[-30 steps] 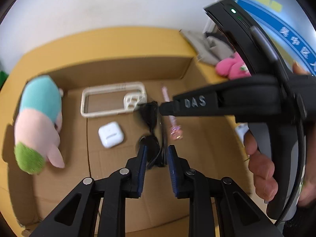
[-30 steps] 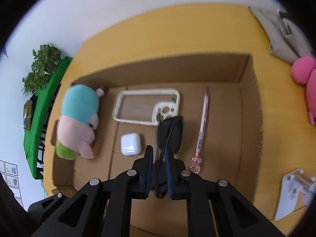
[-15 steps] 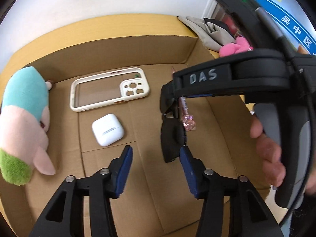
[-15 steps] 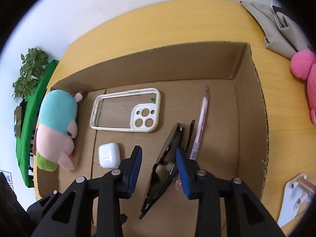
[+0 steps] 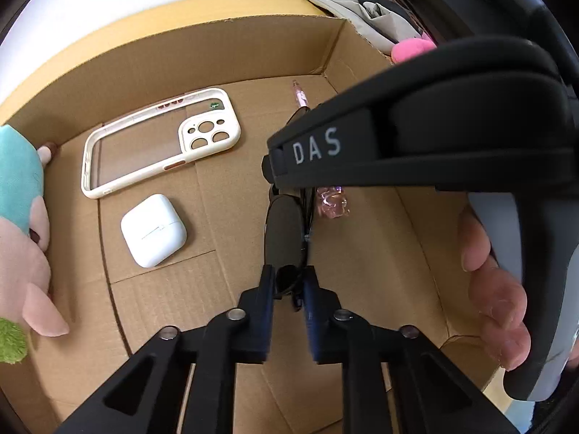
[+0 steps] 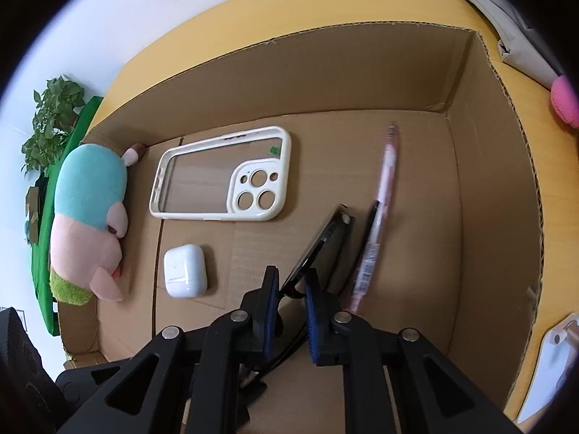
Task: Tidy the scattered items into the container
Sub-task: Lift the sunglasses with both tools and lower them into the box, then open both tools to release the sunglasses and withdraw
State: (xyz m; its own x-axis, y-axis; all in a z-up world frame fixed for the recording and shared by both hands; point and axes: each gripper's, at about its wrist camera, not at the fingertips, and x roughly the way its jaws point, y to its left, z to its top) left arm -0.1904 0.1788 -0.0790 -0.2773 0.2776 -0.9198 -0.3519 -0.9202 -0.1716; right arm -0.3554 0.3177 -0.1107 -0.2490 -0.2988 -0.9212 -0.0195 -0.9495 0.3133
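Note:
A pair of black sunglasses stands on edge on the floor of the cardboard box. My left gripper is shut on its near end. My right gripper is also closed on the sunglasses; its body fills the right of the left wrist view. In the box lie a cream phone case, a white earbud case, a pink pen and a pastel plush toy.
A pink plush and a grey cloth bag lie on the yellow table outside the box's right wall. A white plastic piece sits at the lower right. A green plant stands far left.
Both grippers were shut on the sunglasses, opened with them resting in the box, and have now closed on them again. Both cameras have come closer to the box floor.

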